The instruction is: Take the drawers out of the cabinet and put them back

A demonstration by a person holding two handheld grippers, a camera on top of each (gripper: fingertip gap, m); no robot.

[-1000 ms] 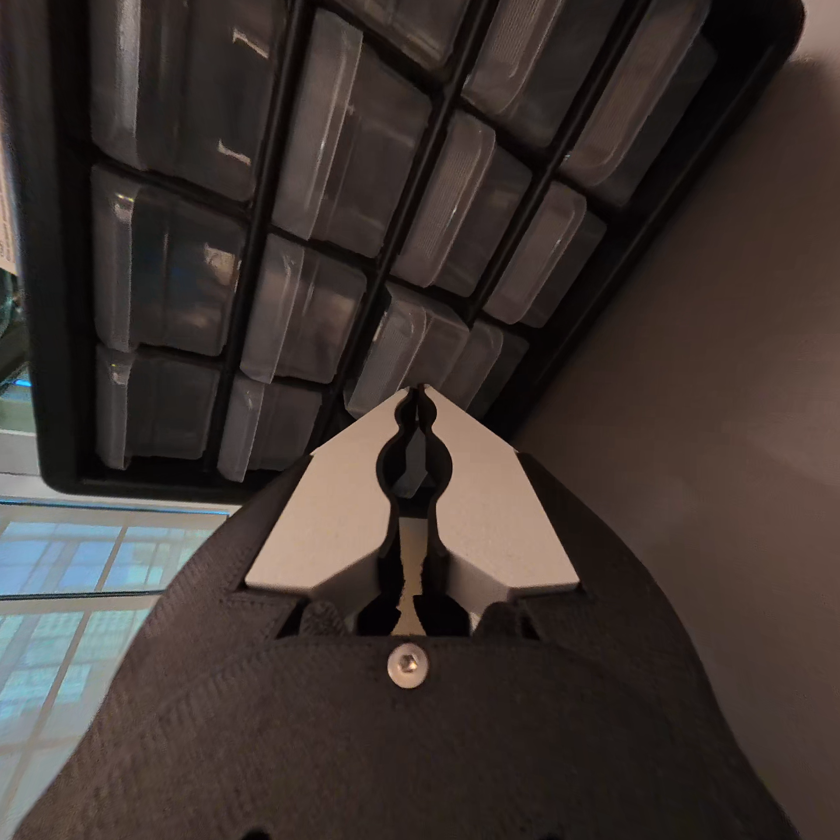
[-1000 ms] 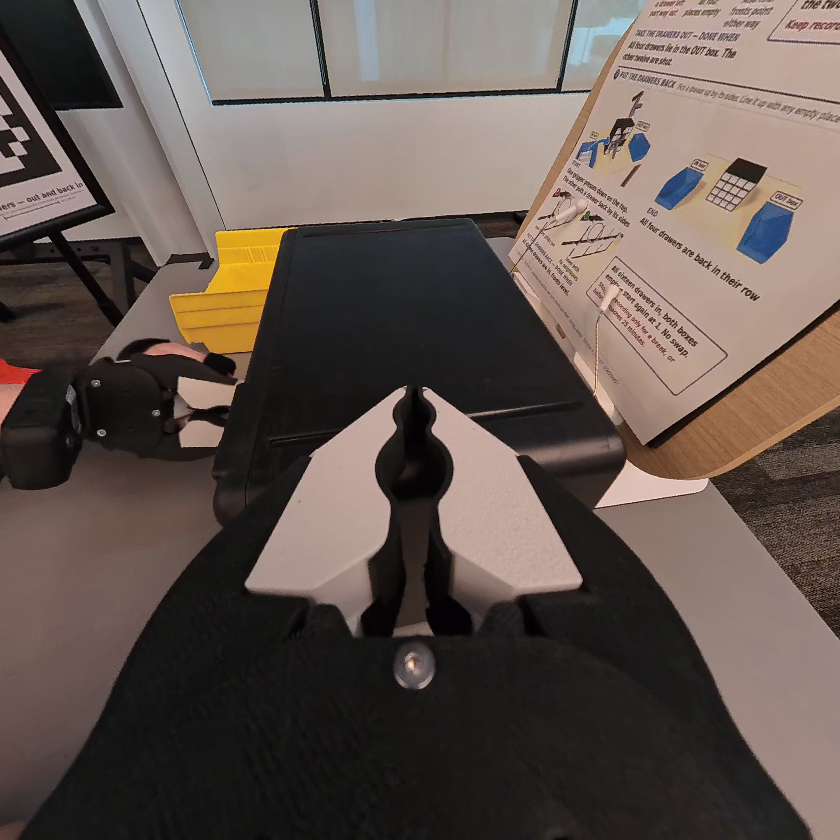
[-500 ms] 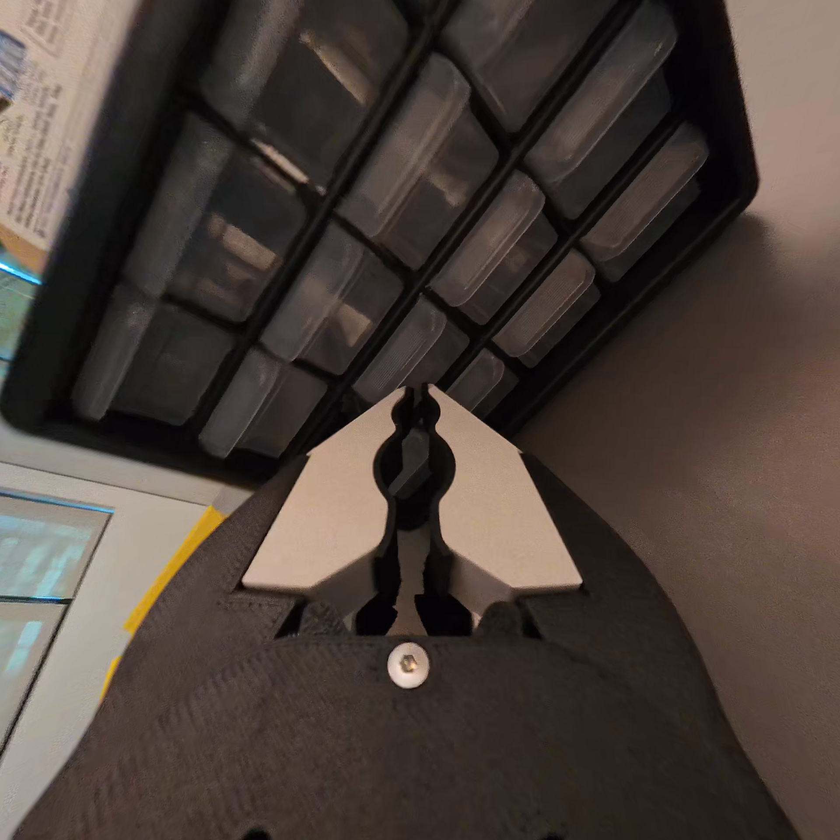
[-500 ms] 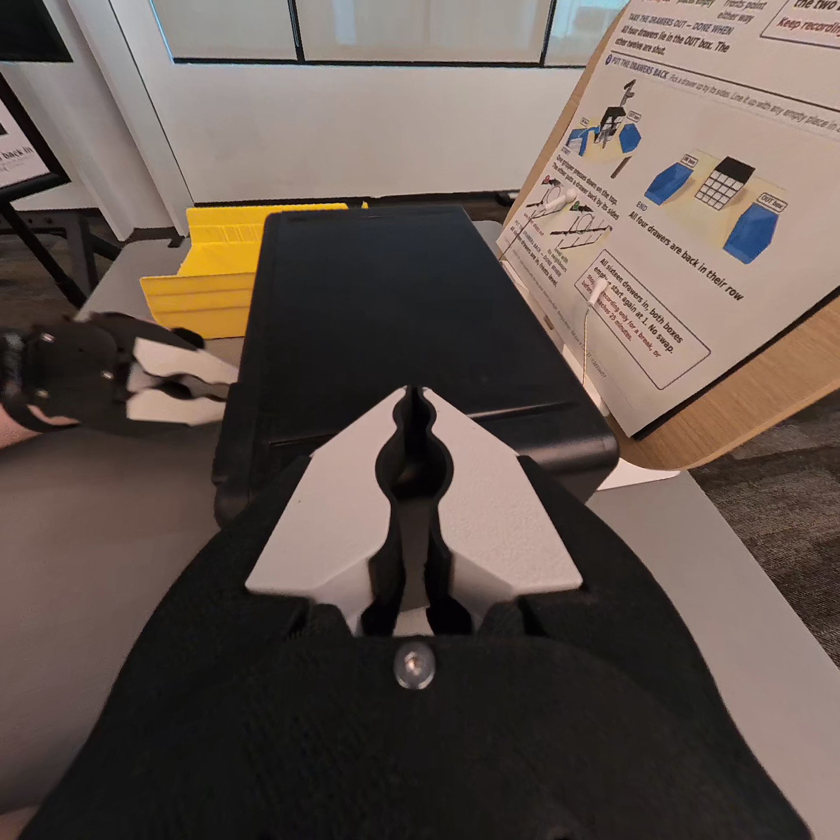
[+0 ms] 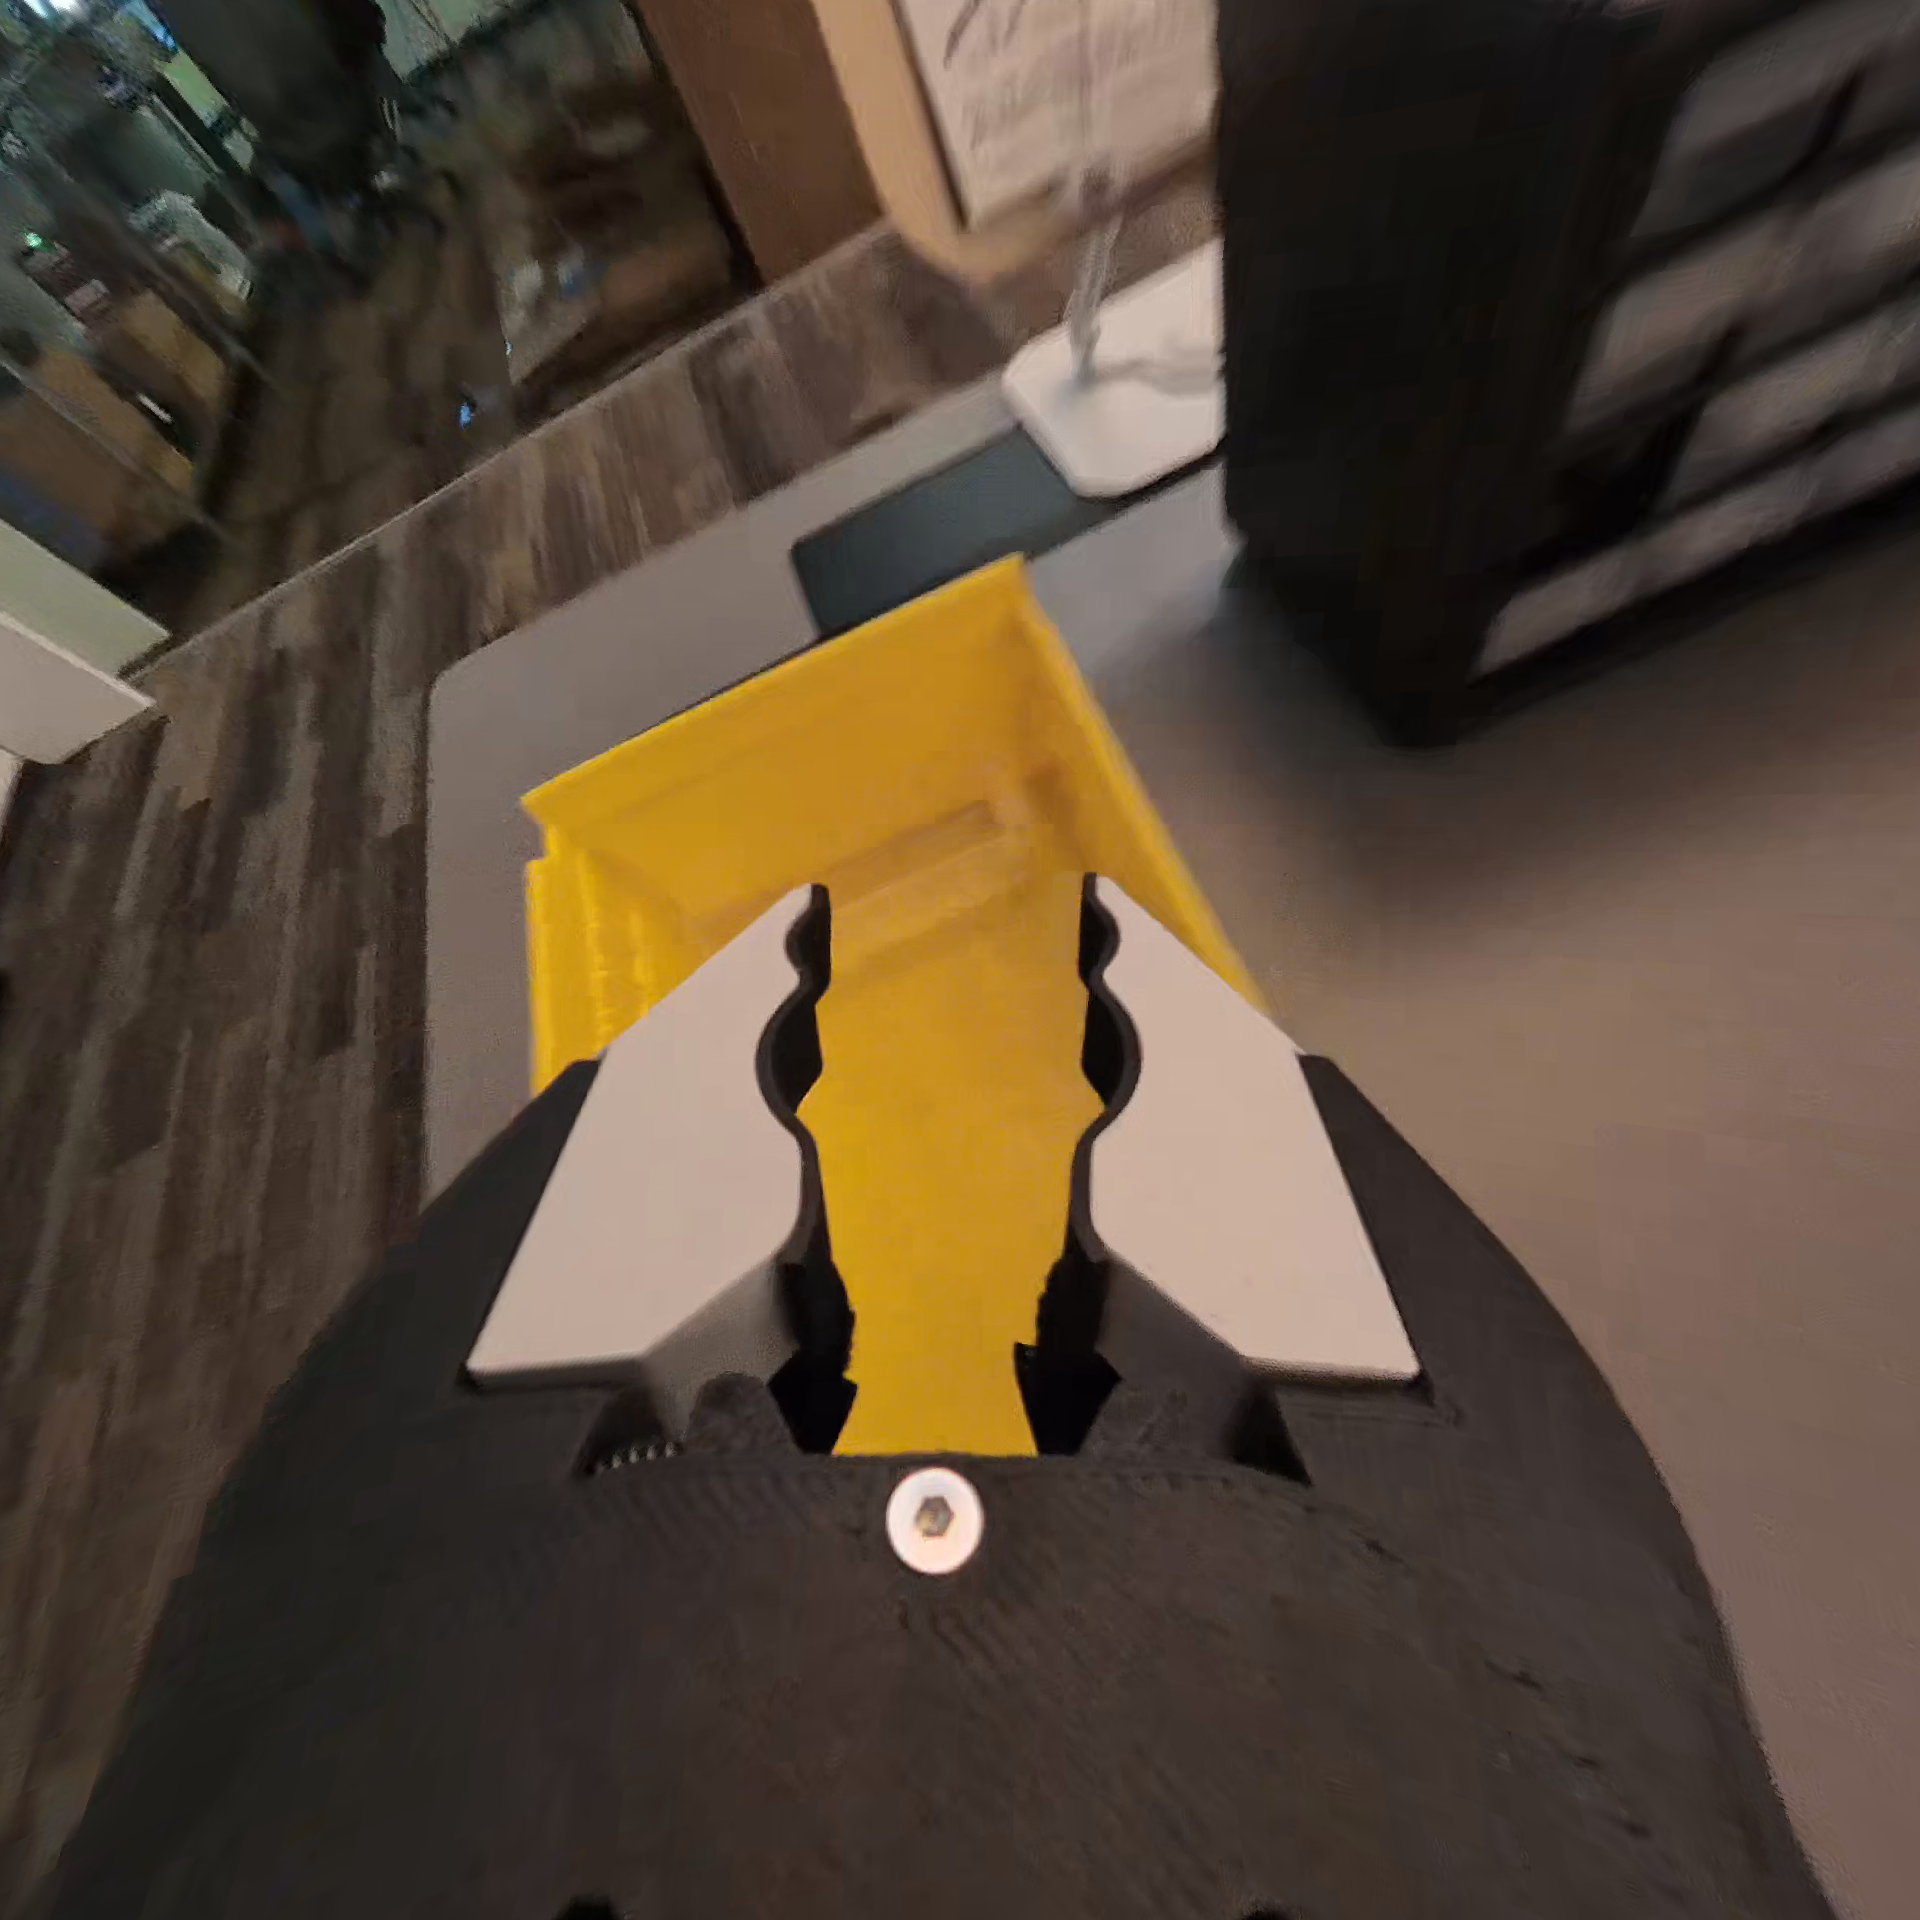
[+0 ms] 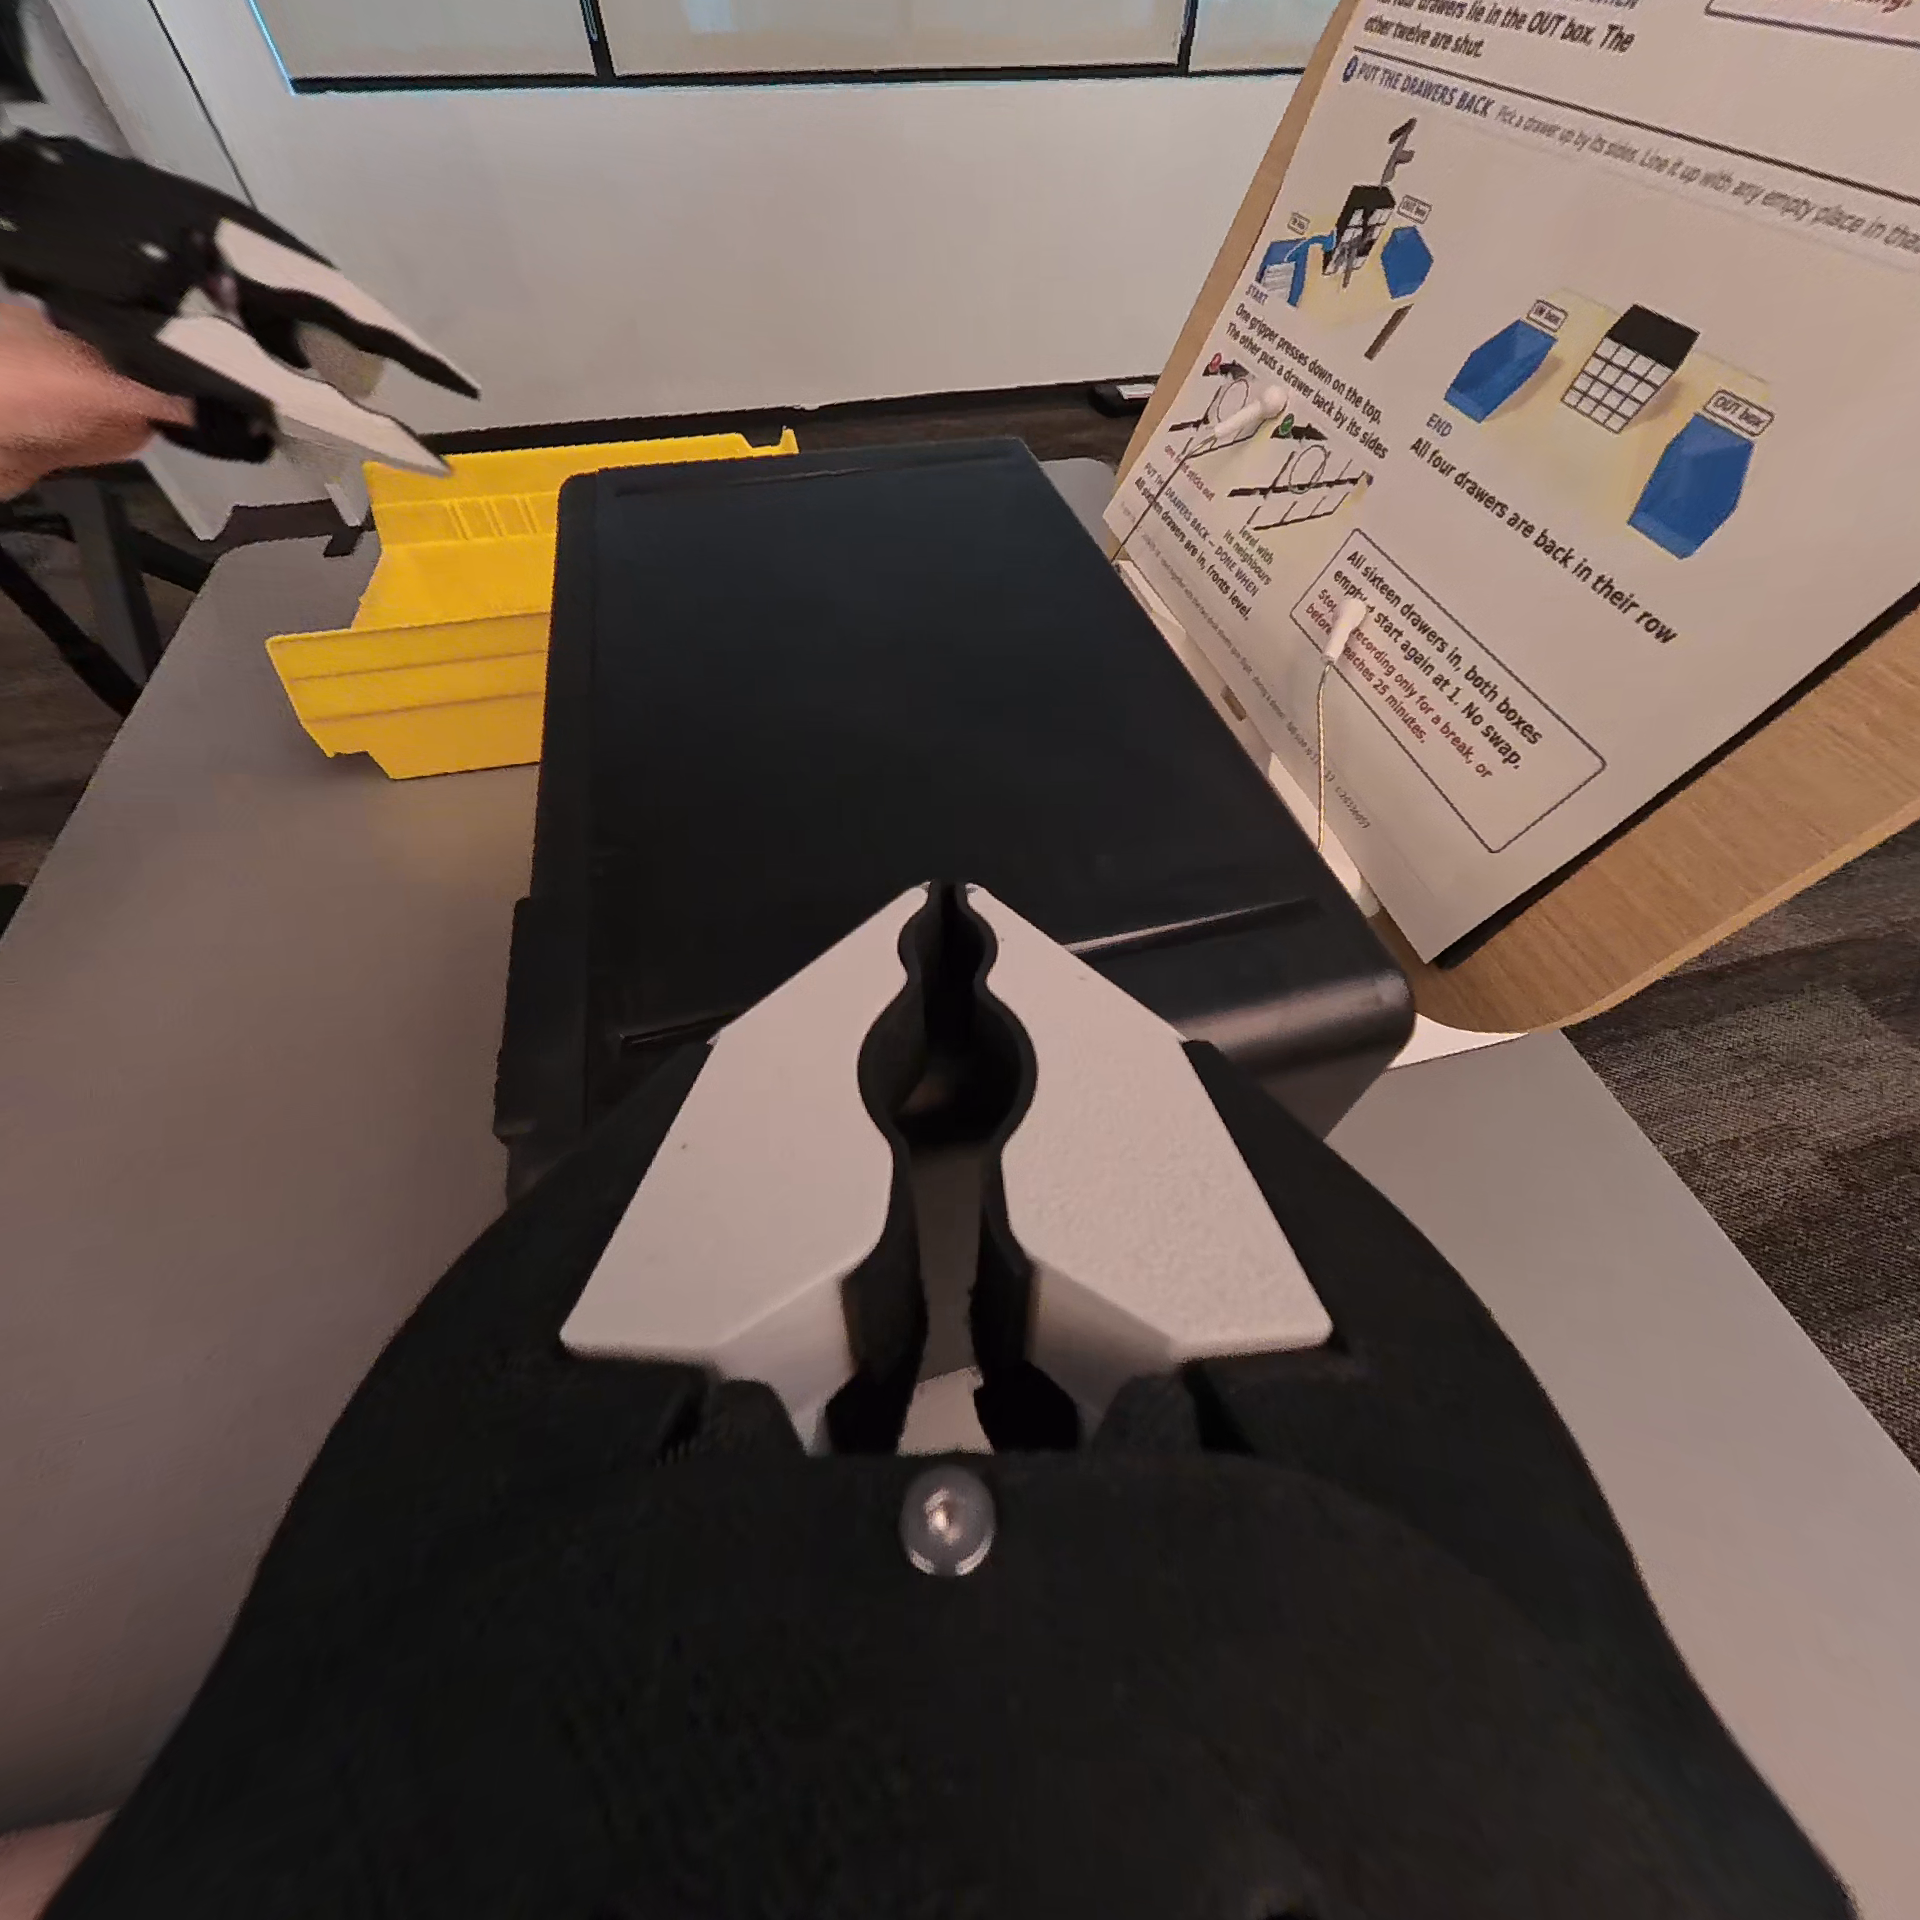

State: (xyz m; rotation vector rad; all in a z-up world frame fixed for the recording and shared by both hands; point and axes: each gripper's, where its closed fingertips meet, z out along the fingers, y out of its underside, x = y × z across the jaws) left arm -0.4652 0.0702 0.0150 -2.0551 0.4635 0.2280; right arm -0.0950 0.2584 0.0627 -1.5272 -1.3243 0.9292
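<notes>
The black drawer cabinet (image 6: 883, 675) stands on the grey table (image 6: 208, 1039). I see its top from above in the right wrist view. My right gripper (image 6: 945, 891) is shut and empty over the near end of that top. In the left wrist view the cabinet (image 5: 1455, 416) is blurred at the upper right, with clear drawers (image 5: 1714, 312) in its front. My left gripper (image 5: 953, 888) is open and empty above the yellow bin (image 5: 831, 748). It also shows in the right wrist view (image 6: 452, 431), raised over the bin (image 6: 436, 665) with a hand behind it.
A tilted instruction board (image 6: 1507, 416) on a wooden stand is right of the cabinet, with a white base plate (image 5: 1122, 416) on the table. The table's edge and dark carpet (image 5: 208, 935) lie left of the bin. A white wall stands behind. There is about 40 centimeters between the tips of the two grippers.
My left gripper has swung away from the cabinet's drawer front, risen over the yellow bin and opened. My right gripper stays shut over the cabinet top.
</notes>
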